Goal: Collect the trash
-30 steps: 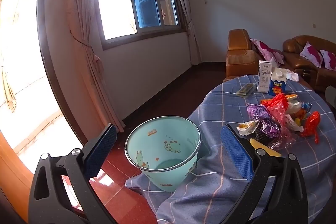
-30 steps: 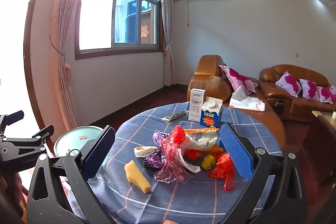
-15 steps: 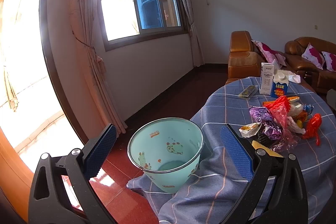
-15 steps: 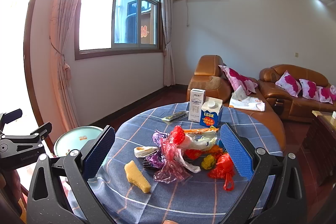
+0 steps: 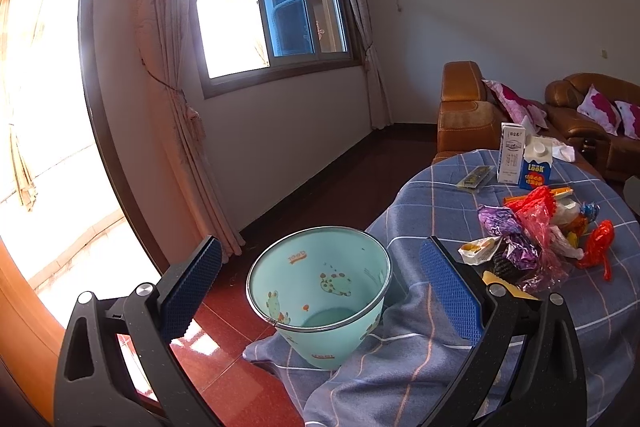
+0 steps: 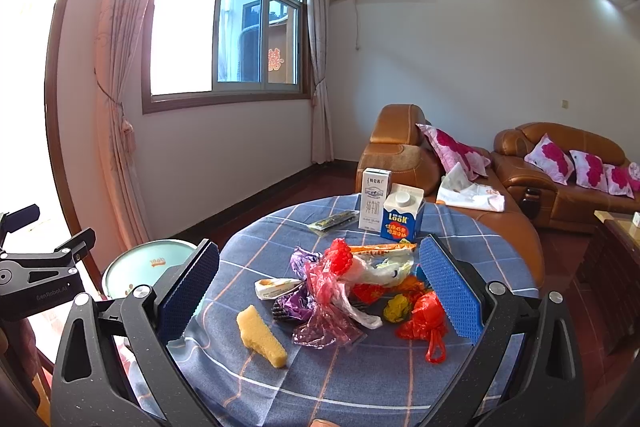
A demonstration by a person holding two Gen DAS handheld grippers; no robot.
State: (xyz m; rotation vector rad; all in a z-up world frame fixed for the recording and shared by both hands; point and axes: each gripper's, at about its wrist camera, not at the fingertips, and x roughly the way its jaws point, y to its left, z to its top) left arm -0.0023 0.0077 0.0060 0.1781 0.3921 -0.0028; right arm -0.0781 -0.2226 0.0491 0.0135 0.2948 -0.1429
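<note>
Standing at left: pale green bin (image 5: pixel 320 301) on the floor, touching the table's draped blue checked cloth (image 5: pixel 420 359).
Left gripper (image 5: pixel 320 291): released, jaws wide, framing the bin, holding nothing.
Trash pile (image 6: pixel 352 291): crumpled wrappers and red bags mid-table; yellow wedge (image 6: pixel 261 335), perhaps sponge, just beside.
Right gripper (image 6: pixel 320 291): released, hovering before the pile.
Cartons (image 6: pixel 394 207): upright behind.

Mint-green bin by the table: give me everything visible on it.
The mint-green round bin with a metal rim looks like plastic, tapering toward its base, printed with small cartoon animals and orange lettering. It stands upright and open-topped; what shows of its inside holds no trash. It sits beside the round table, with the hanging blue checked tablecloth bunched against its lower side. The open left tool frames it without touching. In the right wrist view only its rim shows.
</note>
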